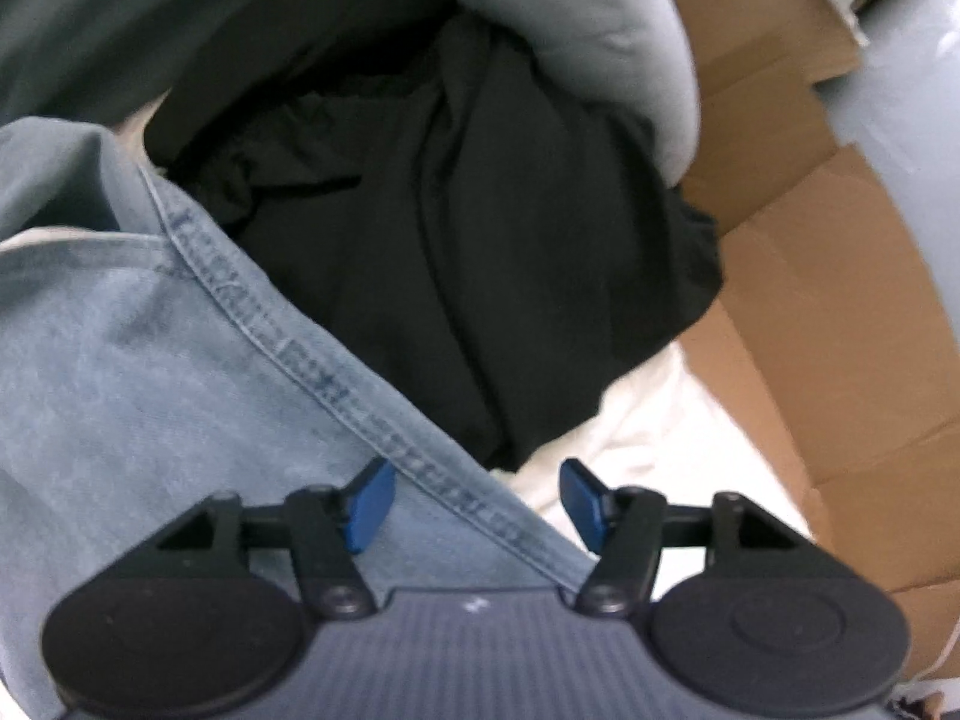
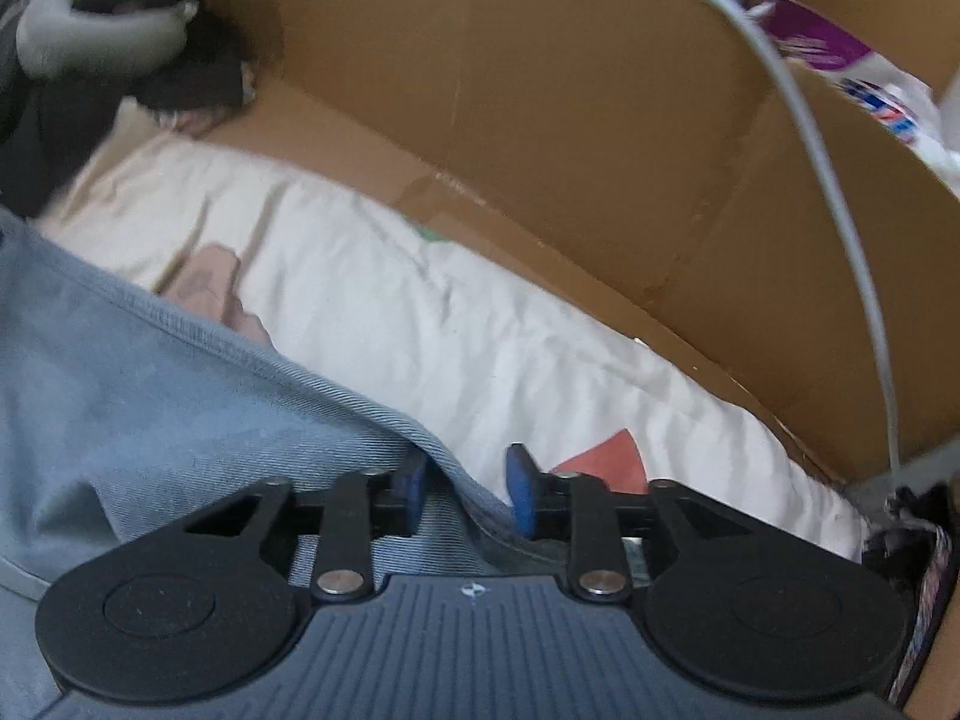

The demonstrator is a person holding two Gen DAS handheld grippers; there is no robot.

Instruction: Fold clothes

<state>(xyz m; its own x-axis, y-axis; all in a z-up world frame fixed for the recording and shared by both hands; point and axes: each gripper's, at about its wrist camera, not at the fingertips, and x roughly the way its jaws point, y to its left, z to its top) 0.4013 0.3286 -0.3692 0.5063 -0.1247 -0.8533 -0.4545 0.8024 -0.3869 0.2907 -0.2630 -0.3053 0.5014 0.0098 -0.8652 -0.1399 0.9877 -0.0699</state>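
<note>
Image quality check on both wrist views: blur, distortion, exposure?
Left wrist: fisheye bends the cardboard box; black garment is underexposed with little fold detail; denim seam is slightly soft. Right wrist: motion blur smears the upper left around the grey pillow; white bedding is bright, nearly washed out; box wall curves strongly.

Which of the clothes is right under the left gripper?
The light blue jeans. Their stitched seam runs between the left gripper's blue fingers, while the black garment lies farther ahead.

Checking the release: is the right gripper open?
Open: right gripper pads stand apart, jeans edge between them unpinched.
</note>
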